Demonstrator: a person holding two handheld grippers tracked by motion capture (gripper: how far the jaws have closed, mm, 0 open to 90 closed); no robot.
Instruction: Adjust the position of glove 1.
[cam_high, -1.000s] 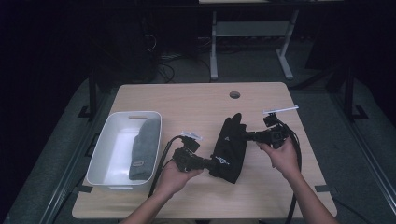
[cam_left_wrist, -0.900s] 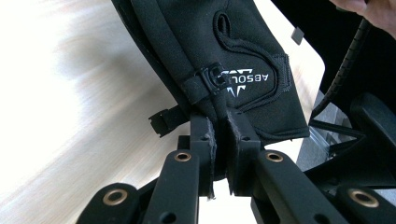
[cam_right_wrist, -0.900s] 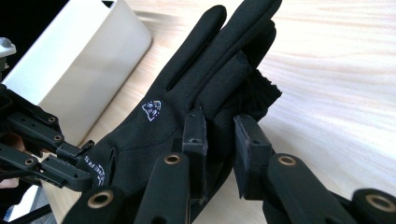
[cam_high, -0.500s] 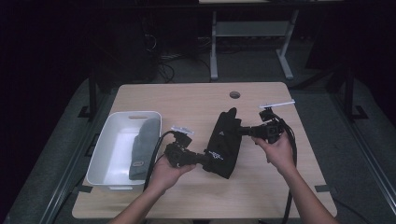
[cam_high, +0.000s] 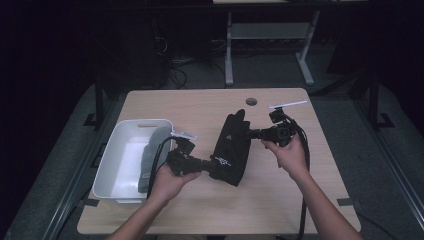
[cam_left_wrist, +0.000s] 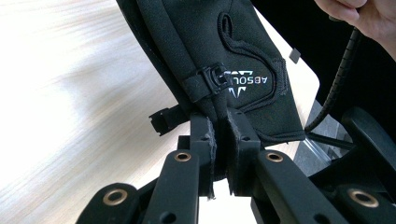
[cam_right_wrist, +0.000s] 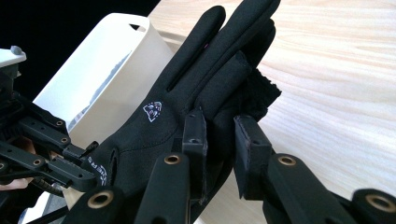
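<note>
Right now I hold a black glove (cam_high: 231, 150) stretched between my two grippers, lifted off the wooden table (cam_high: 200, 107) near its middle. My left hand (cam_high: 167, 182) comes in from the bottom edge, forearm angled up and to the right, and my left gripper (cam_high: 212, 164) points level toward the glove's cuff end. Its jaws are pressed together on the cuff edge, close to the white logo print and a small strap buckle — the left gripper view shows the fabric pinched between the pads. My right hand (cam_high: 288, 152) reaches in from the lower right, wrist bent so that my right gripper (cam_high: 251, 133) points left at the glove's finger side. Its jaws are clamped on bunched fabric beside the thumb, pads squeezing the folds.

Some things I can't make out — the glove's lower edge hangs dark against my left gripper in the high view, so where cloth ends and jaw begins is hard to tell there. The logo lettering is cut off by a seam in the left gripper view. Beyond the table the room is nearly black.

A white plastic bin (cam_high: 117, 165) sits on the table's left side, just beside my left hand. Inside it lies a dark grey fabric item (cam_high: 147, 160), lengthwise along the right wall; whether it's another glove I can't tell.
</note>
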